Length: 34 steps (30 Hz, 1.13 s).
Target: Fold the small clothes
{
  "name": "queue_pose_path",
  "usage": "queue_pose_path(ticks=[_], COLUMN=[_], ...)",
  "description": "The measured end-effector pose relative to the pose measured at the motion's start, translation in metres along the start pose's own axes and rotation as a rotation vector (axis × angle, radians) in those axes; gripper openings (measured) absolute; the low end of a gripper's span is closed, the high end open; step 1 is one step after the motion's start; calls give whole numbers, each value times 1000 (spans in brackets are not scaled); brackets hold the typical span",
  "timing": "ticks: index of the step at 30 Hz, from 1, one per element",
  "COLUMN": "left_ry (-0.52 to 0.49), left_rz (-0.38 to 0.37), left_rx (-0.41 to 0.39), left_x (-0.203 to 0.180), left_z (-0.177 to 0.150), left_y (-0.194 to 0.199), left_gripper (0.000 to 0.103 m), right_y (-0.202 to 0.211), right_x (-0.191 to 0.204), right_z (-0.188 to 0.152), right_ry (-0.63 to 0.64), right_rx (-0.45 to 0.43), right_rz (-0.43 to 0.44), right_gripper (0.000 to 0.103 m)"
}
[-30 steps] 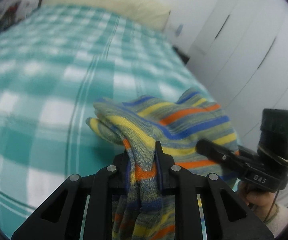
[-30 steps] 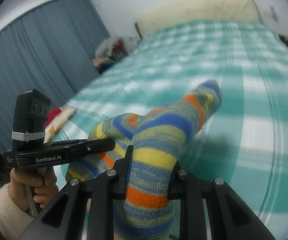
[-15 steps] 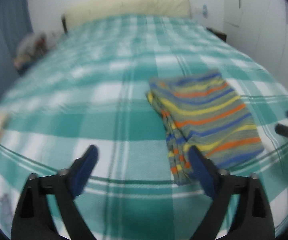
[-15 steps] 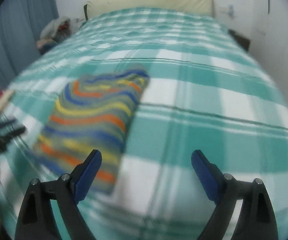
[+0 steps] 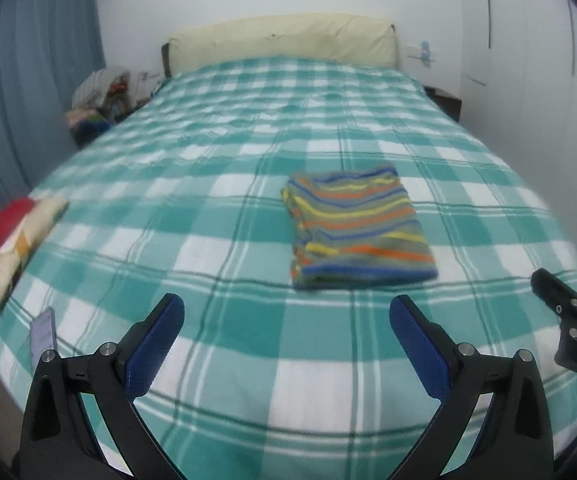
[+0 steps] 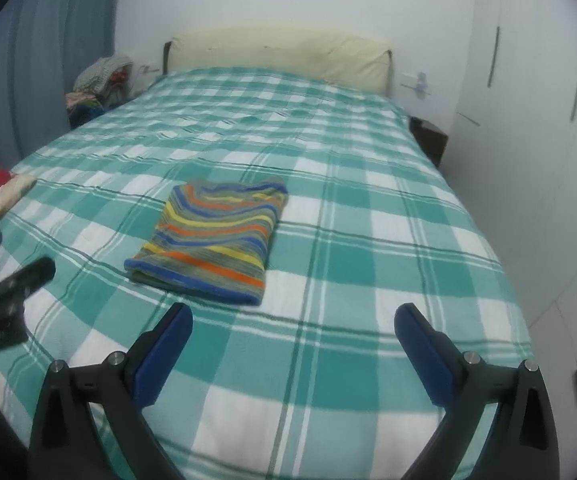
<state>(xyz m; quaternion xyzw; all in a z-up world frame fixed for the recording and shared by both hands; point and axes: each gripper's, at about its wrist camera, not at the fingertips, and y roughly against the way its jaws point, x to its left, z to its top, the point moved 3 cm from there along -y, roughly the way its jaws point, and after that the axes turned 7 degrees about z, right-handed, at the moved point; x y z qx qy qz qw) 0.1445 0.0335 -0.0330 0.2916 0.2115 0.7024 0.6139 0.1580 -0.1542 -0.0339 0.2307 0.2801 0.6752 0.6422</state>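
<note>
Folded striped knit garment, orange/yellow/blue/grey bands [image 5: 358, 227], lies flat as a compact rectangle on the teal-and-white checked bedspread [image 5: 216, 184], near the foot end and roughly mid-width. Likely put there so both grippers could reach it from the bed edge.

Left gripper [image 5: 286, 338]: blue pads wide apart, jaws opening, nothing between them; garment well ahead, untouched.

Right gripper [image 6: 292, 342]: jaws opening too, gap empty.

Red and cream folded cloth [image 5: 6, 240] sits at the bed's left edge, well apart. Judgement: finished pieces are parked aside; this fold looks complete.
</note>
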Motion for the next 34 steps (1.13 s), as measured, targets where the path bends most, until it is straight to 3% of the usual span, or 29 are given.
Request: queue_pose_path(ticks=[6,11,15,23,29,34], left_ry=[-61,-60,-66,-76,-66,-82], left_rz=[48,9,20,39,-19,-2], left_rx=[28,58,35,3,0,-32], left_x=[-5,-5,-6,-5,-6,-11], left_z=[-5,-8,-6,-2,-4,-4], left_y=[5,9,16,23,23,27], left_gripper=[103,103,103,103,103,103], right_y=[10,15,16,14,17,17], right_x=[7,11,13,14,10,6], right_z=[-11,-10,-9,-9,-10,-9], right_ry=[-36,-55,-58,-37,-38,-45], right_rx=[24,15,21,27,21,19], right_rz=[3,44,85,50,38,40], right_gripper=[100,100,100,100,100,100])
